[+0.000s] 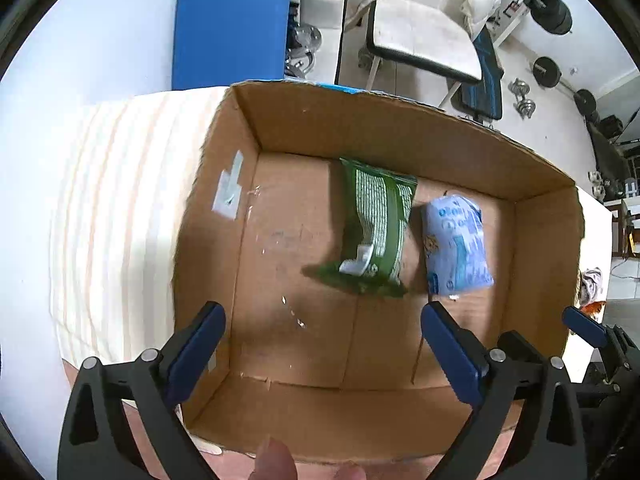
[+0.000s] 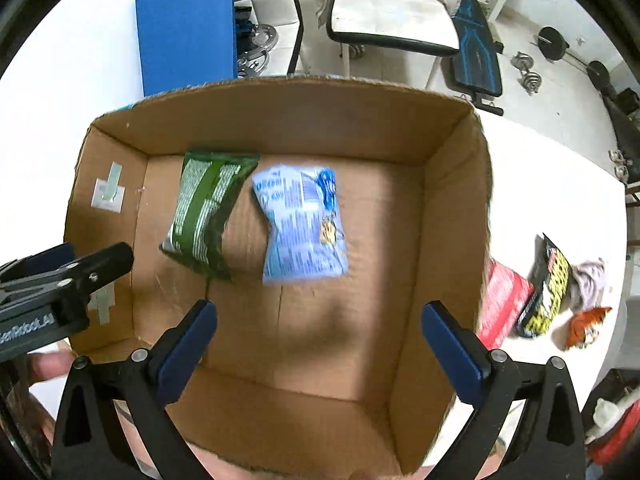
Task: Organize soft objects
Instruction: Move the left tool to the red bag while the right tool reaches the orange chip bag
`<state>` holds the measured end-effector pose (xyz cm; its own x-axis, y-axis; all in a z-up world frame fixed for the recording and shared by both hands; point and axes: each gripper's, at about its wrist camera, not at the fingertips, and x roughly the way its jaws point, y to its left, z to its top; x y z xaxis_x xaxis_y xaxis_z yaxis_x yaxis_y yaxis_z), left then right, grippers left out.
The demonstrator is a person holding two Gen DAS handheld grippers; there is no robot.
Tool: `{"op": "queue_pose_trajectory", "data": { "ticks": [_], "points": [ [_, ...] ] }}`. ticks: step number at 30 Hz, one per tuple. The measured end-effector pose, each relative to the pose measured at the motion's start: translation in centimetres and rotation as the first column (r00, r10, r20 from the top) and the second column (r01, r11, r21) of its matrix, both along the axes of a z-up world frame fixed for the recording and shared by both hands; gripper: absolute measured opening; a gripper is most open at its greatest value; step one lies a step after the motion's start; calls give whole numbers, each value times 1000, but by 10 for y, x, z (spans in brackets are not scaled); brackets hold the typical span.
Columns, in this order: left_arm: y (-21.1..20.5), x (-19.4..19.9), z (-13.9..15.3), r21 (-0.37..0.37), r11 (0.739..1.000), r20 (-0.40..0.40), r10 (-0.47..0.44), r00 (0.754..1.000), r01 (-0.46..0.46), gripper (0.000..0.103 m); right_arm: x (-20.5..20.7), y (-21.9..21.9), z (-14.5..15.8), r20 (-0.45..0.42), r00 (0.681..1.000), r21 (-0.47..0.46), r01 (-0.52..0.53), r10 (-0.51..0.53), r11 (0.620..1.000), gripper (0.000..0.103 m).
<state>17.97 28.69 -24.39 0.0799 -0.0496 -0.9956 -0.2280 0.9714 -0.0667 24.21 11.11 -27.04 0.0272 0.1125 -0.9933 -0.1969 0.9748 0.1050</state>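
Note:
An open cardboard box stands on a white table. On its floor lie a green packet and, just to its right, a light blue packet. My left gripper hangs open above the box floor, nearer than the packets, with nothing between its blue fingers. Over the same box my right gripper is likewise open and holds nothing. Each gripper shows at the edge of the other's view: the right gripper and the left gripper.
Right of the box on the table lie a red packet, a black-and-yellow packet, a pale cloth and an orange item. A striped cloth lies left of the box. Beyond stand a blue board, a chair and weights.

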Motion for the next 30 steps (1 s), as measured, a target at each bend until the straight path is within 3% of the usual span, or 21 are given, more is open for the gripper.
{"op": "queue_pose_trajectory", "data": {
  "ticks": [13, 18, 21, 26, 28, 30],
  "points": [
    [-26, -67, 55, 67, 998, 157, -9, 987, -2, 101, -72, -23, 59, 130, 991, 38, 6, -11, 999, 103],
    [-44, -80, 82, 45, 999, 202, 4, 979, -13, 101, -92, -35, 76, 139, 990, 105, -1, -14, 995, 103],
    [-61, -84, 105, 48, 998, 259, 17, 966, -30, 101, -98, -60, 91, 158, 986, 174, 27, -55, 984, 103],
    [-123, -77, 142, 197, 979, 350, -122, 929, 55, 101, -98, -125, 115, 196, 969, 247, 100, -151, 964, 103],
    [-155, -67, 145, 217, 970, 335, -178, 925, 109, 101, -96, -161, 119, 203, 961, 251, 136, -190, 958, 103],
    [-189, -52, 139, 186, 969, 292, -211, 933, 161, 101, -91, -199, 118, 204, 953, 211, 181, -224, 961, 103]
  ]
}}
